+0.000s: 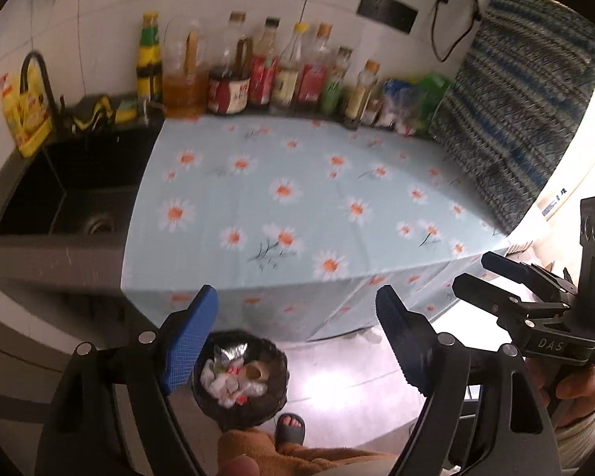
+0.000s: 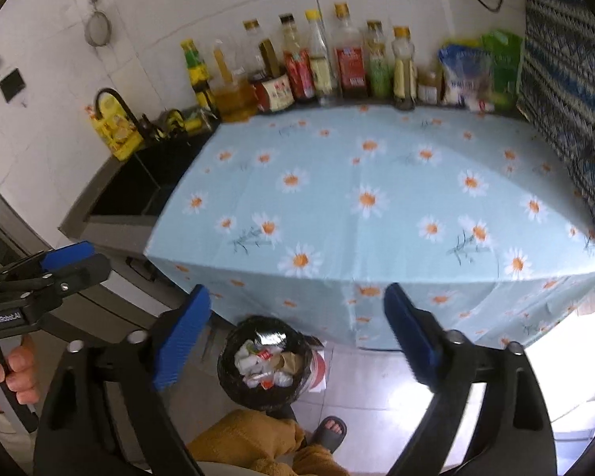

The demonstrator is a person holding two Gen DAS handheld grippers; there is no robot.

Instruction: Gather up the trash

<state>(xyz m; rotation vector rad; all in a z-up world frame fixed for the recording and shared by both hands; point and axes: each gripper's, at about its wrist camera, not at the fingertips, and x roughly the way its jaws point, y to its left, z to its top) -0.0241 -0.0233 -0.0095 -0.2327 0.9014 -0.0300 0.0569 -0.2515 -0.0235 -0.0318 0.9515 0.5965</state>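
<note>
My left claw (image 1: 297, 337): spread, nothing between its pads | my right claw (image 2: 297, 333): spread, nothing held | trash bin (image 2: 263, 361): on the floor below the surface's front edge, black-lined, holding crumpled trash (image 2: 258, 363) | surface (image 2: 377, 198): daisy cloth, bottles (image 2: 309, 67) along the wall

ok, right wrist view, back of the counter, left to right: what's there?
Yellow refill pouch → black faucet → green-and-yellow bottle → red-labelled jar → row of oil and sauce bottles → white-and-blue bag → green bag → blue patterned cloth.
</note>
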